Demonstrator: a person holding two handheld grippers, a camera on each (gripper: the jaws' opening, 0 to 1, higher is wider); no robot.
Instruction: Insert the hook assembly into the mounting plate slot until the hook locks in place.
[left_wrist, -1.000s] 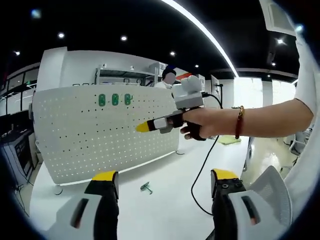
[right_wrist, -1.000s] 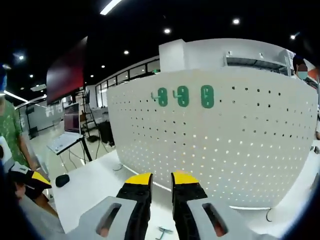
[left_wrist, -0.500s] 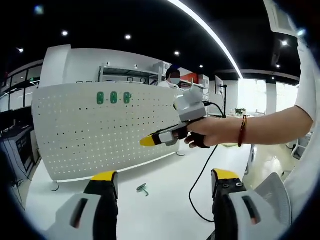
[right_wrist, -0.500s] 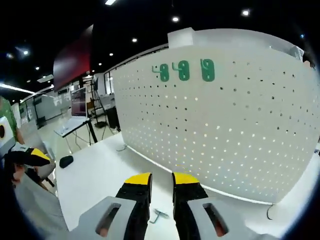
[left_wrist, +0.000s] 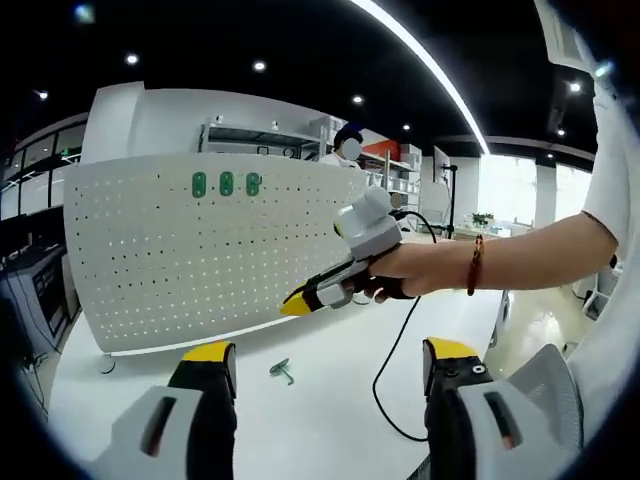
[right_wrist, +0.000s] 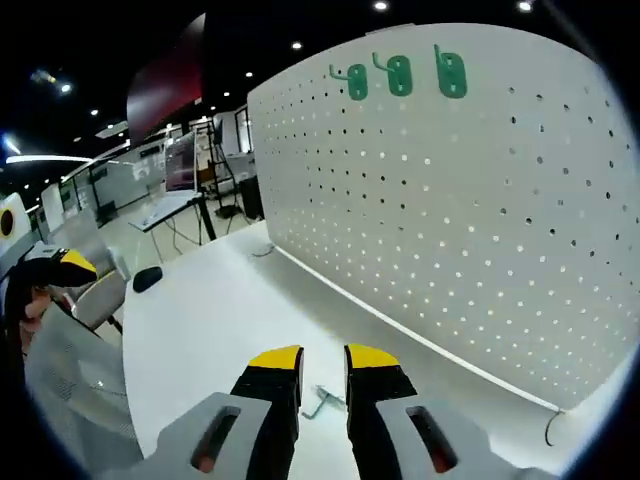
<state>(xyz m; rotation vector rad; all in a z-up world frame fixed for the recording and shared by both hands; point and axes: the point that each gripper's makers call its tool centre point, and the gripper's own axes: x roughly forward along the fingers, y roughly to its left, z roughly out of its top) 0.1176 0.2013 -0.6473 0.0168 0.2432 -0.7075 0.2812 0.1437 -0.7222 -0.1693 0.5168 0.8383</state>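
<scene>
1. Two grippers up over a white table (left_wrist: 330, 400), with loads of bare tabletop on every side of the little green hook assembly (left_wrist: 282, 371). In the left gripper view it lies flat at about 6 o'clock from the pegboard's lower edge, well apart from the board.
2. Right gripper view: that hook (right_wrist: 322, 399) sits just past the yellow tips, between them, not touched by either. Plenty of open table runs off toward 10 o'clock, up to the table's far edge.
3. White pegboard mounting plate (right_wrist: 470, 200) stands upright along the back of the table, its bottom edge running from 11 o'clock down to 4 o'clock in the right gripper view. Three green hooks (right_wrist: 400, 74) are already on it in a row near the top.
4. Room is an office-lab kind of place: dark ceiling with spot lights and a long light strip, shelving behind the board, desks off to the side.
5. Left gripper (left_wrist: 327, 352) has its jaws spread wide, hanging above the table, nothing in them.
6. Right gripper (right_wrist: 322, 358) has its jaws close together with a narrow gap, empty. In the left gripper view it's tilted nose-down toward the table, held in a hand (left_wrist: 398, 275) with the forearm coming in from 3 o'clock; a black cable (left_wrist: 395, 360) trails from it onto the table.
</scene>
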